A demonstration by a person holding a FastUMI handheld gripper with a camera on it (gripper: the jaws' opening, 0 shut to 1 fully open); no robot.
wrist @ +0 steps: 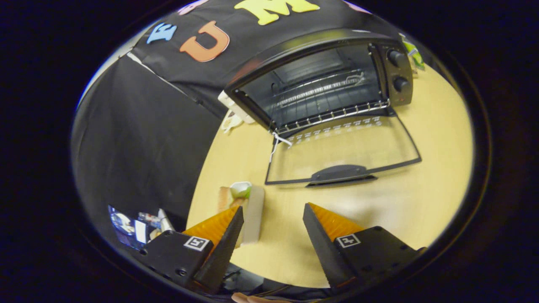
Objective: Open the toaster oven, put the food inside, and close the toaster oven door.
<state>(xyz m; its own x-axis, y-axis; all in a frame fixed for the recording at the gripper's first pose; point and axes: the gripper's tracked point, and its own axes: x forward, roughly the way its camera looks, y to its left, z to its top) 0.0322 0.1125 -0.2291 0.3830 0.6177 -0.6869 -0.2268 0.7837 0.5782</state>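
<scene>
While the toaster oven point(324, 80) stands at the far end of the pale wooden bench point(421, 198) with its door point(343, 151) swung fully down, the gripper point(273, 214) hovers over the near part of the bench with its fingers spread apart and nothing between them. Bare bench surface shows in the gap between the two fingers.

The oven door lies flat, hinged at the foot of the oven, its glass pane facing up and its dark handle point(341, 173) on the edge nearest the fingers. The handle sits beyond the fingers, a little ahead of the gap between them, and apart from both. Inside the open oven a wire rack point(332, 105) spans the cavity. Two round knobs point(398, 69) sit one above the other on the oven's right-hand panel. A short white tie point(278, 141) hangs at the left hinge corner of the door.

The food point(240, 191) lies on the bench on the near side of the oven, off the left corner of the lowered door. It rests on a light rectangular tray point(254, 214) and looks like a slice of bread with something pale green and white on top; I cannot tell more. The tray is just beside the left finger, whose tip overlaps its near end. The food is outside the oven, well apart from the rack.

Black cloth point(139, 143) walls the booth to the left of the oven and behind it.
</scene>
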